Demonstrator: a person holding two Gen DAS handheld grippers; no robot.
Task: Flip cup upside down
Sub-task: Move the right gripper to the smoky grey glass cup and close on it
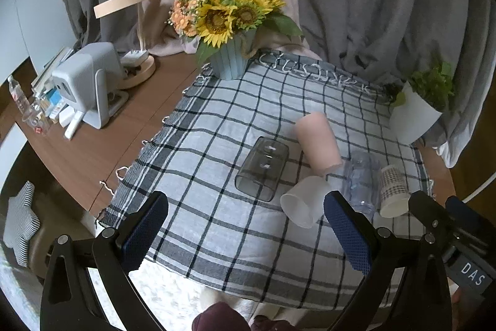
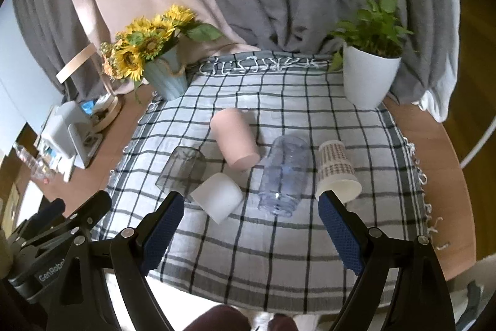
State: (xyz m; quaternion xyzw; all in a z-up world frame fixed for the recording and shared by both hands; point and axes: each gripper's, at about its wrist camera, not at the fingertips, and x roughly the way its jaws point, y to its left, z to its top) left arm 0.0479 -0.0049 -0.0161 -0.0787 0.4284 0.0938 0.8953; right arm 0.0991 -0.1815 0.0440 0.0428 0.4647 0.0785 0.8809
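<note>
Several cups lie on their sides on a checked cloth [image 1: 217, 231] [image 2: 279, 253]. A pink cup [image 1: 317, 143] [image 2: 235, 141] lies farthest back. A smoky grey clear cup [image 1: 262, 172] [image 2: 181, 169] lies left of it. A frosted white cup [image 1: 305, 202] [image 2: 218, 196] lies nearest. A clear bluish cup [image 1: 361, 179] [image 2: 283, 176] and a patterned paper cup [image 1: 393, 191] [image 2: 338, 172] lie to the right. My left gripper [image 1: 246, 222] is open and empty, above the cloth's near edge. My right gripper [image 2: 251, 224] is open and empty, short of the cups.
A sunflower pot [image 1: 231, 58] [image 2: 167, 76] stands at the back left of the cloth. A white pot with a green plant [image 1: 415, 114] [image 2: 369, 73] stands at the back right. A small white appliance [image 1: 90, 86] and clutter sit on the wooden table [image 1: 93, 151] to the left. Curtains hang behind.
</note>
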